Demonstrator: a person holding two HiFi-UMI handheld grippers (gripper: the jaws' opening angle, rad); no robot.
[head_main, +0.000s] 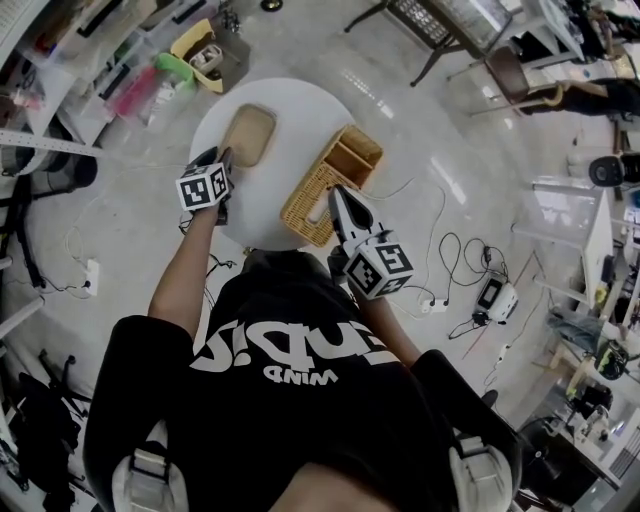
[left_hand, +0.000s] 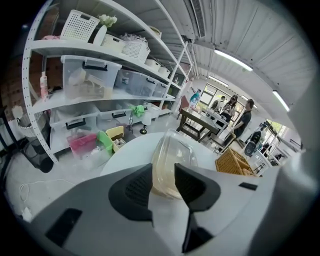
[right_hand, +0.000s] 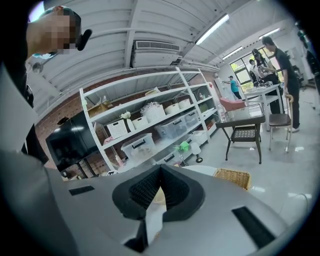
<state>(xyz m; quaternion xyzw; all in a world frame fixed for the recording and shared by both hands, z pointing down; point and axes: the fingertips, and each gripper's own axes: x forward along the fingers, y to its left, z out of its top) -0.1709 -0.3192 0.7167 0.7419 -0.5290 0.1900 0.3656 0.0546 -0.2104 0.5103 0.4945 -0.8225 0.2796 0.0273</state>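
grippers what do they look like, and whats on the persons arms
Both the left gripper and the right gripper have pale grey tapered bodies with black ribbed pads. Each carries a white cube printed with black square markers. No cables show. The person wears a black short-sleeved T-shirt with white lettering.

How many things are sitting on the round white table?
2. A clear plastic box lies on the left of the table, just ahead of the left gripper. A wicker basket stands on the right. Small things inside the basket may be hidden.
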